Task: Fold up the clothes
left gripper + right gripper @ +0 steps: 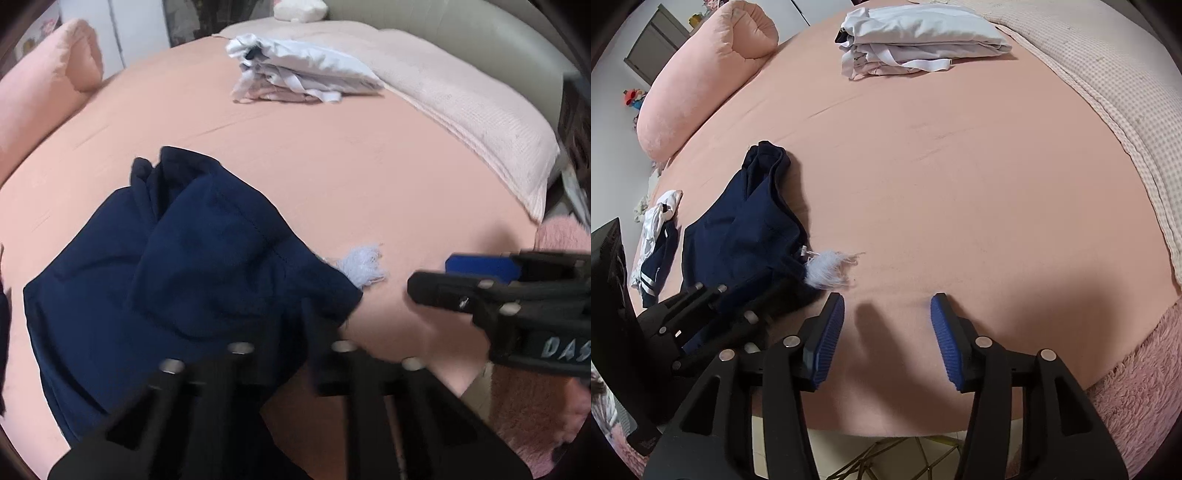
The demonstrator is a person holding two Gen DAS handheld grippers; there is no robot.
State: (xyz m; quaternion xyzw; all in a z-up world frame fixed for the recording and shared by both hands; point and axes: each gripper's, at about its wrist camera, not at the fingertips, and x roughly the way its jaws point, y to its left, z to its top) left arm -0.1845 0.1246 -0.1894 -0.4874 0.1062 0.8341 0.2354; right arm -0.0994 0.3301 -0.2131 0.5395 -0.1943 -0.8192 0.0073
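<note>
Right wrist view: right gripper (887,325) hanging wide and empty over the pink sheet (960,184). Beside it, left gripper (768,299) pinching shut on the navy garment (746,229), likely readying a fold; pads hidden under cloth. Beyond, folded pale stack (916,40) waiting.

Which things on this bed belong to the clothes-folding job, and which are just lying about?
Job: navy garment; left hand-held gripper, shut on its edge; open right hand-held gripper; folded pile.
Lying about: pink pillow; checked blanket; pink bedsheet.
</note>
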